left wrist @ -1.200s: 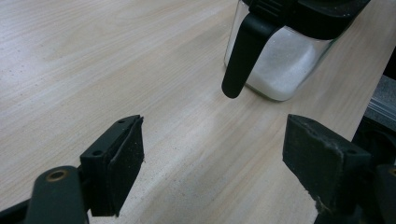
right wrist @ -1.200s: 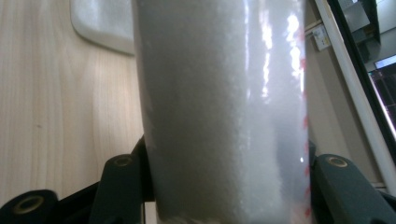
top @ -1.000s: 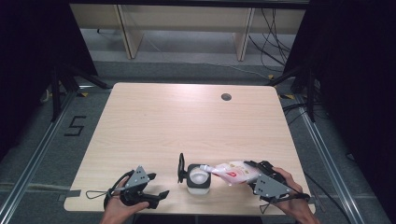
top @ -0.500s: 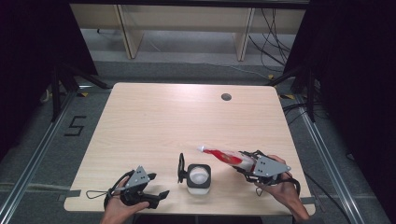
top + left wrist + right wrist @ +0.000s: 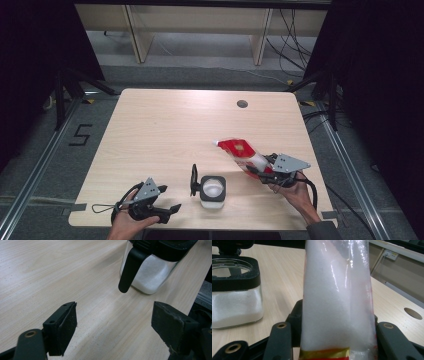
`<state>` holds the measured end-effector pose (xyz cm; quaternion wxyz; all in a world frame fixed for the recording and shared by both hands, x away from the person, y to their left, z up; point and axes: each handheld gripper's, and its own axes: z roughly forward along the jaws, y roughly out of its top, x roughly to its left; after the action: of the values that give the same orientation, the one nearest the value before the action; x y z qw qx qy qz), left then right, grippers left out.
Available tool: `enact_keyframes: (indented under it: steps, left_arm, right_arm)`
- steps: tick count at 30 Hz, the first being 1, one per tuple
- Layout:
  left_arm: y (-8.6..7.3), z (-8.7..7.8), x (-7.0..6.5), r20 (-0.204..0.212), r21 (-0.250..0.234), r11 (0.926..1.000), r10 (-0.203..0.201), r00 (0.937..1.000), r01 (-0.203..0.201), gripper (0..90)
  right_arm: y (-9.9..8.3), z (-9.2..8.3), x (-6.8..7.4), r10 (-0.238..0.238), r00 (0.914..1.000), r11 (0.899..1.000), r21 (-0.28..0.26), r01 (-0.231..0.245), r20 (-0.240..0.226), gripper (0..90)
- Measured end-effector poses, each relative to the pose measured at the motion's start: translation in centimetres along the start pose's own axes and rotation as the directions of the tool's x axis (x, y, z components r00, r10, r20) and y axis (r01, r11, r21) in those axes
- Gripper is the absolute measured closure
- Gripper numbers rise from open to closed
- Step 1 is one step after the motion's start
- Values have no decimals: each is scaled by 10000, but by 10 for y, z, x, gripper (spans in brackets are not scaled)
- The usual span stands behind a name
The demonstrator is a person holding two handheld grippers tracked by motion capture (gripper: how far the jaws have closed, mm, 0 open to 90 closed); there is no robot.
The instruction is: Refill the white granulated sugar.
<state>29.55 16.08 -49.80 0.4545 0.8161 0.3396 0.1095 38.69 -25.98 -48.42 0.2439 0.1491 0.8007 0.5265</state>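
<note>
The right gripper is clamped on a bag of white grains, its jaws having just tightened a little around it. The bag juts up and away over the table, to the right of the jar, apart from it. The jar's black lid stands flipped open on its left. The left gripper rests near the front edge, jaws wide and empty, facing the jar.
</note>
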Motion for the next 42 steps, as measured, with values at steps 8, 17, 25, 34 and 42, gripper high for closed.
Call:
enact_keyframes:
  steps: [8, 17, 25, 34, 42]
  left_arm:
    - [0, 0, 0, 12, -116, 9999, 24, 10000, -24, 201]
    - [0, -1, 0, -78, -79, 9999, 94, 9999, -94, 201]
    - [0, -1, 0, -65, -75, 9998, 162, 9998, -162, 201]
    - [0, -1, 0, 0, -20, 10000, 82, 10000, -82, 201]
    - [1, -2, 2, -95, 65, 9996, 285, 9995, -284, 201]
  right_arm:
    - [-12, -6, -6, 659, 9978, 9971, -362, -662, -108, 524]
    - [-16, -6, -7, 626, 9980, 9977, -270, -628, -83, 523]
    - [-18, -20, -9, 1018, 9948, 9948, 60, -1018, -6, 518]
    - [-22, -41, -9, 1691, 9853, 9844, 447, -1701, 257, 517]
    - [-24, -42, -12, 2002, 9794, 9787, 407, -2011, 253, 502]
